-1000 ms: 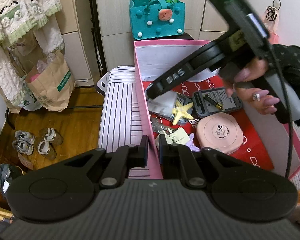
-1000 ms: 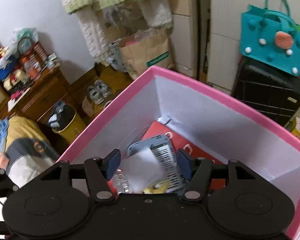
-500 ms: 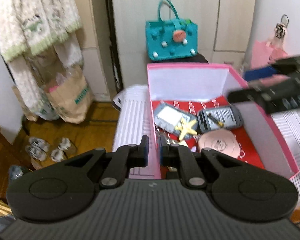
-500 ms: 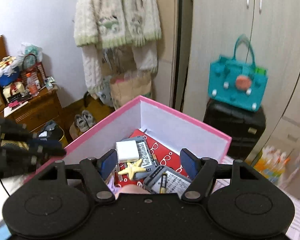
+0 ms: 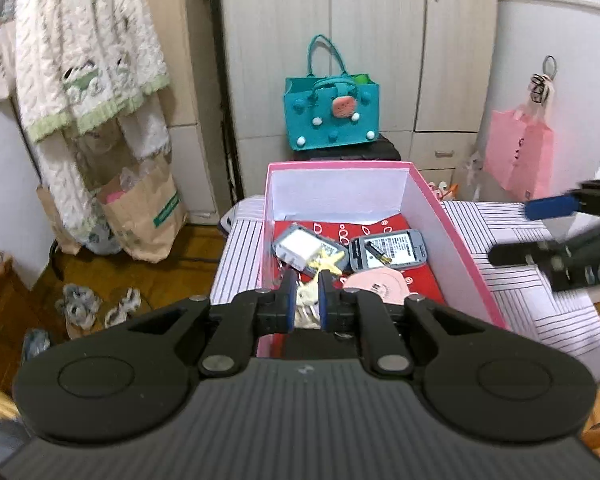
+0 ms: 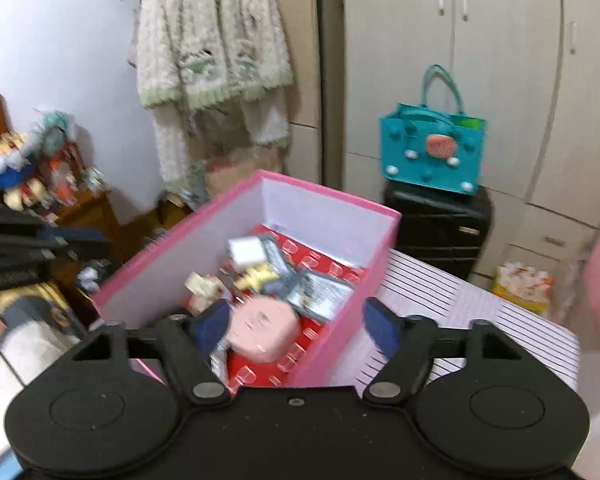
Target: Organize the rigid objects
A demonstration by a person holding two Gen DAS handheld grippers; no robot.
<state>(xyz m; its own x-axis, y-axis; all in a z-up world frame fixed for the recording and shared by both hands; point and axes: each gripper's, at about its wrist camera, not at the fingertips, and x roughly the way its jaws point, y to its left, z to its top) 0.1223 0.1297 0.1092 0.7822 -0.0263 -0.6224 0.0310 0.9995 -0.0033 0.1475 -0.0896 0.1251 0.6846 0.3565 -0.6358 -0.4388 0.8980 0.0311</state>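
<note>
A pink open box (image 5: 452,216) with a red floor stands on a striped surface (image 5: 236,256). Inside lie a white square block (image 5: 302,242) on a grey case, a yellow starfish (image 5: 327,261), a second grey case (image 5: 392,249), and a round pink compact (image 5: 376,284). My left gripper (image 5: 304,303) is nearly shut and empty, above the box's near end. My right gripper (image 6: 298,322) is open and empty, held above the box (image 6: 332,196); the compact (image 6: 262,330) lies between its fingers in view. It shows at the right edge of the left wrist view (image 5: 548,232).
A teal felt bag (image 5: 332,118) sits on a black suitcase (image 6: 436,228) behind the box. A pink bag (image 5: 518,156) hangs at right. A brown paper bag (image 5: 144,216), shoes (image 5: 96,304) and hanging knitwear (image 5: 84,60) are at left. A cluttered wooden cabinet (image 6: 80,208) stands further left.
My right gripper let go of the white block inside the box, then rose and pulled back to the right with its jaws open. My left gripper drew back and up, still nearly shut.
</note>
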